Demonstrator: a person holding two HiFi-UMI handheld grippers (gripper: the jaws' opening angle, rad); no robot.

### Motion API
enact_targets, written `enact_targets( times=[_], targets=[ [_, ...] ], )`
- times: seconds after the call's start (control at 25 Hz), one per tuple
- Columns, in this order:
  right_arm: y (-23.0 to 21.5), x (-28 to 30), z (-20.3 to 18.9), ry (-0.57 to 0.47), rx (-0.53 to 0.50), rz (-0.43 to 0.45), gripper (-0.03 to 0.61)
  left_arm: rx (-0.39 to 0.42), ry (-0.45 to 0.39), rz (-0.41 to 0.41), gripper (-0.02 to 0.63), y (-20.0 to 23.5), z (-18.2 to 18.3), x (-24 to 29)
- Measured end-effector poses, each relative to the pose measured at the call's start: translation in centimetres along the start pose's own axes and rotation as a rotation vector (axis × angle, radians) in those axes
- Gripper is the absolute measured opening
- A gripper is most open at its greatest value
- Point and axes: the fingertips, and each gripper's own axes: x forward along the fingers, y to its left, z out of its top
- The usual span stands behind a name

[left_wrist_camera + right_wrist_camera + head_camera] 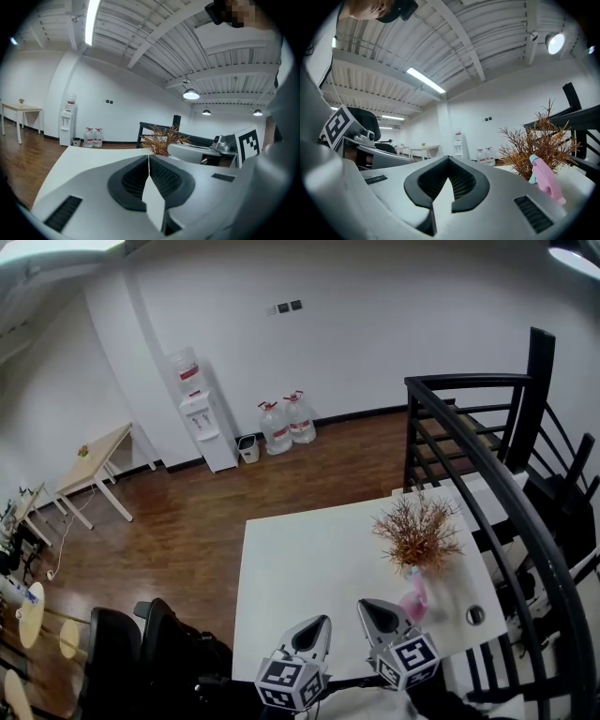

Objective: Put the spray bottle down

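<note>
The pink spray bottle [413, 596] stands upright on the white table [300, 568], just in front of the dried plant. In the right gripper view the pink spray bottle [546, 180] shows at the right, apart from the jaws. My right gripper [376, 612] hovers just left of the bottle, shut, with nothing between its jaws. The right gripper [449, 165] has its tips closed together. My left gripper [317, 630] hangs over the table's near edge, shut and empty. The left gripper [149, 158] points across the table top.
A vase of dried orange branches [418, 532] stands behind the bottle. A small round dark thing [475, 615] lies on the table at the right. A black stair railing [487, 474] runs along the table's right side. Black chairs [141, 652] stand at the table's left.
</note>
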Motion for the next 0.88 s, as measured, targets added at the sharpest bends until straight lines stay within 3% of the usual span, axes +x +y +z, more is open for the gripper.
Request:
enact_targets(
  times=[0.88],
  targets=[
    [0.26,0.43,0.89,-0.002,0.013,0.014,-0.011,0.001,-0.004,0.004,-0.008,0.30,0.79,0.21]
  ],
)
